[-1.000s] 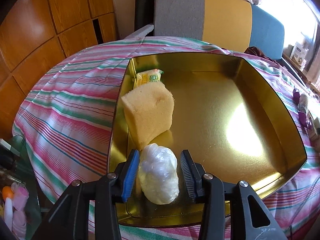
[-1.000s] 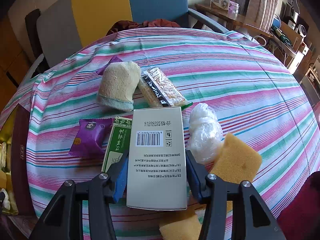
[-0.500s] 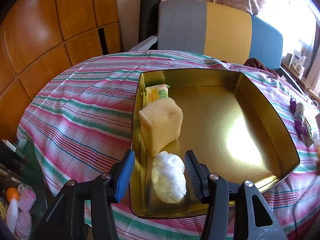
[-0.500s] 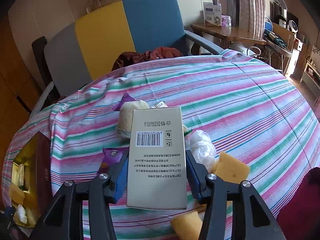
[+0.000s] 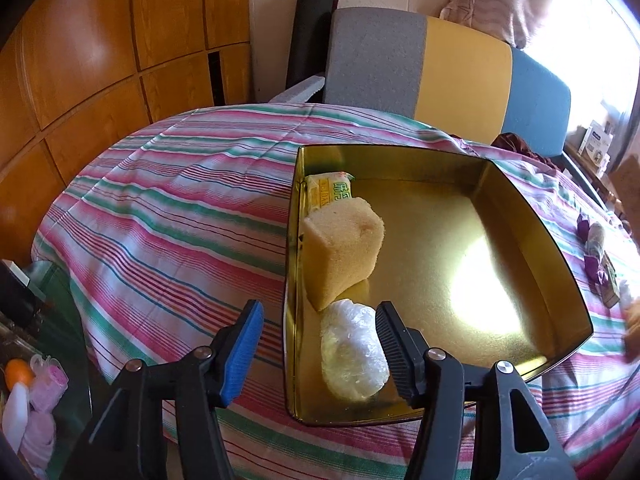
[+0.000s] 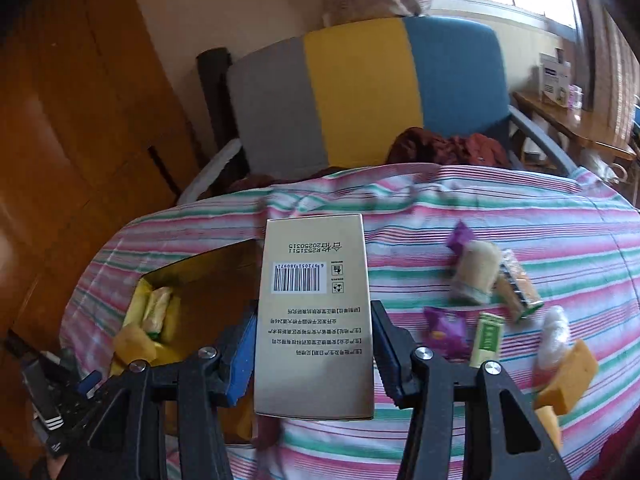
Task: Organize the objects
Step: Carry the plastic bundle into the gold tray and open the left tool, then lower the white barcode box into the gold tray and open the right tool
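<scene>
Stripes of pink, green and white cover the round table [image 5: 168, 216] I am working over, with wood-panelled cupboards [image 5: 100, 48] at the far left and a grey, yellow and blue chair [image 5: 440, 68] behind its far edge. A gold tin tray [image 5: 532, 216] sits on the cloth.

From my left wrist view I can see inside that tray: a yellow-green snack packet [image 5: 332, 196] in the far left corner, a yellow sponge [image 5: 342, 252] just nearer, and a clear plastic-wrapped bundle [image 5: 352, 348] nearest, touching the sponge. My right wrist view gives me what the left barely catches: things loose on the cloth to the right, among them a purple packet [image 6: 446, 330], a pale rolled cloth [image 6: 476, 272], a green-and-white box [image 6: 488, 338], a second plastic bundle [image 6: 554, 332] and an orange sponge wedge [image 6: 568, 378]. That view is blurred.

My left gripper [image 5: 318, 340] is opening; the bundle lies in the tray between its fingers, the blue pad clear of it, the black one close beside it. My right gripper [image 6: 314, 344] is clamped on a beige carton [image 6: 316, 312], barcode side up, carried above the table between the tray and the loose things.
</scene>
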The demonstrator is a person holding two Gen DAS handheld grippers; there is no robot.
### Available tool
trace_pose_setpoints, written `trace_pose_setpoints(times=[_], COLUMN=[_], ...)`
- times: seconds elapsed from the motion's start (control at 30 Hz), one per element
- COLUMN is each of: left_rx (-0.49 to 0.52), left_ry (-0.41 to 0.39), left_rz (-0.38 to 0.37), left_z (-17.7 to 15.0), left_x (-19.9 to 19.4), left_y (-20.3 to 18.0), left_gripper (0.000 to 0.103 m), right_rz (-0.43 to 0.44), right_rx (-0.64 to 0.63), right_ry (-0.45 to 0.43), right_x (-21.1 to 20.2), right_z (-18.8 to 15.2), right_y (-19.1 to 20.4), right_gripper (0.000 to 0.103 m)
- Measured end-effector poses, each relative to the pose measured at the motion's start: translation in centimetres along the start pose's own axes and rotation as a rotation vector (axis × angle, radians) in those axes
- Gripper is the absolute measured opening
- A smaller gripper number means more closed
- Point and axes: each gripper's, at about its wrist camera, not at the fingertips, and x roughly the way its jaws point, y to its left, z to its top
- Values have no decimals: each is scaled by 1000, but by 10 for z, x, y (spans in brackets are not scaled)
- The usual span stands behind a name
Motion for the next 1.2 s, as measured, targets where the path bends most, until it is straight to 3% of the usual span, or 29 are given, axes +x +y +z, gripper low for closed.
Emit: trace_pose_setpoints(times=[0.2, 0.33, 0.57, 0.73, 0.87, 1.2], left_rx=[-74, -122, -161, -160, -161, -141], left_ry=[-22, -35, -20, -9, -6, -37], left_rz=[14, 39, 55, 47, 51, 63], left_z=[3, 2, -6, -10, -11, -6], left_x=[-7, -11, -8, -4, -3, -11], left_y=[26, 48, 64, 64, 65, 60], left_gripper=[60, 61, 61, 61, 61, 61], right_rz=[116, 124, 98, 226, 275, 290], right_rx=[-149, -215, -238, -149, -140, -90], right_ry=[133, 234, 362, 467, 471, 387], right_x=[51, 91, 149, 175, 178, 151], right_z=[-17, -37, -73, -89, -98, -86], right_y=[89, 130, 171, 181, 184, 168], right_gripper=[52, 52, 53, 59, 65, 76])
